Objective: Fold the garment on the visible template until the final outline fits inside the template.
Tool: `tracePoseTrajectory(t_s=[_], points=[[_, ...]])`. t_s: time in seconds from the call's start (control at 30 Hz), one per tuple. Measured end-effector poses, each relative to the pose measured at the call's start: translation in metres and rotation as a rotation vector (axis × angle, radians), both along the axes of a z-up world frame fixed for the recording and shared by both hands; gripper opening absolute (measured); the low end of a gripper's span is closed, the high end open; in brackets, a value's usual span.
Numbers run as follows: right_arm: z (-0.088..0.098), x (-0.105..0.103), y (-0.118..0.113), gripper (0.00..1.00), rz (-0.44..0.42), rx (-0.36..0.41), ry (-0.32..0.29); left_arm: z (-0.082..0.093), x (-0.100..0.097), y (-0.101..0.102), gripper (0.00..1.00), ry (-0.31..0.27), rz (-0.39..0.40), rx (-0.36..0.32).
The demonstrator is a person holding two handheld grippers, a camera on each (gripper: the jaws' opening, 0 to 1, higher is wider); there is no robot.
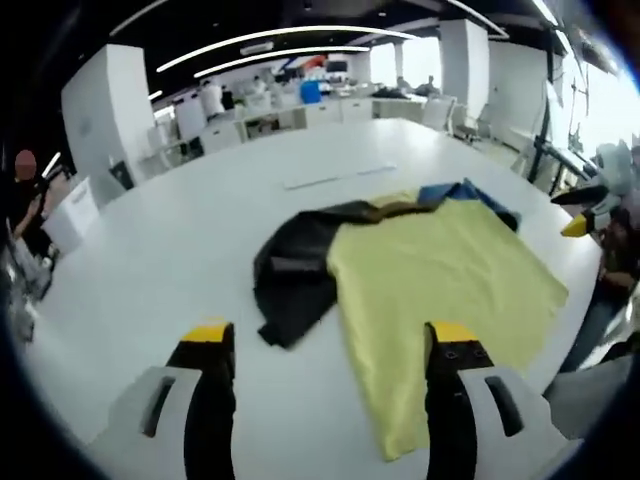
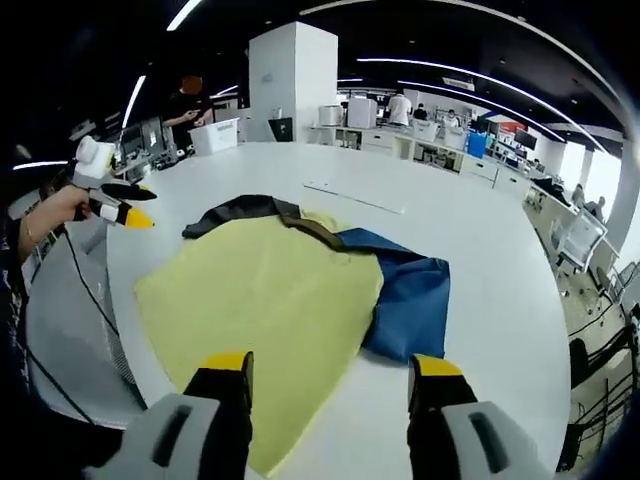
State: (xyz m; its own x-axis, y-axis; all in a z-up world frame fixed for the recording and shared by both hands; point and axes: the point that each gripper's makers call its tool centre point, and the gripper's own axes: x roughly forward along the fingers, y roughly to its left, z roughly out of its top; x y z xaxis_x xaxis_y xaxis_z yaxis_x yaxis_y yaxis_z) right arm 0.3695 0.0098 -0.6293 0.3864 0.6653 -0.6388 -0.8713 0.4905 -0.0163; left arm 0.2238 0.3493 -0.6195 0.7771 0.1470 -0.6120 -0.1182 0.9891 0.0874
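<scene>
Left gripper view: we see the left gripper [image 1: 330,340] rising from the bottom with its two yellow-tipped black jaws spread wide and nothing between them; it hangs above the large white round-edged table [image 1: 180,250], apart from the cloth. The garment, a soft pale-yellow fabric piece with one black sleeve and one blue sleeve [image 1: 430,280], lies flat on the table toward its right edge; its yellow body spreads from the middle of the table out to the near right edge, with a narrow strip running down between our jaws; the black sleeve [image 1: 295,275] lies crumpled just beside the yellow body on its left, touching it; the blue sleeve [image 1: 470,195] shows at the far end of the yellow body. At the right edge of the table the right gripper [image 1: 585,215] comes in, yellow-tipped, near the table edge and apart from the cloth.

Right gripper view: the right gripper [image 2: 330,375] shows its jaws set wide apart, holding nothing, above the near edge of the table [image 2: 500,280]. The garment [image 2: 260,300] lies beneath and ahead; the blue sleeve [image 2: 410,295] is bunched on its right, the black sleeve [image 2: 240,212] at the far left corner. The left gripper [image 2: 125,210], in a hand [image 2: 55,210], sits off the left edge of the table; we cannot tell its jaw gap here.
</scene>
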Motion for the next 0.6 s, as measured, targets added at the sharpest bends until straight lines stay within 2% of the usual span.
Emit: tracePoseTrajectory(t_s=[0.13,0.3,0.6], points=[[0.011,0.020,0.011,0.61,0.036,-0.011,-0.055,0.003,0.021,0.003,0.73,-0.012,-0.032,0.024],[0.019,0.042,0.026,0.61,0.051,0.017,-0.079,0.011,0.046,0.011,0.71,-0.047,-0.043,0.026],[0.007,0.070,0.051,0.59,0.122,-0.023,-0.086,0.016,0.081,0.012,0.67,-0.044,-0.107,0.029]])
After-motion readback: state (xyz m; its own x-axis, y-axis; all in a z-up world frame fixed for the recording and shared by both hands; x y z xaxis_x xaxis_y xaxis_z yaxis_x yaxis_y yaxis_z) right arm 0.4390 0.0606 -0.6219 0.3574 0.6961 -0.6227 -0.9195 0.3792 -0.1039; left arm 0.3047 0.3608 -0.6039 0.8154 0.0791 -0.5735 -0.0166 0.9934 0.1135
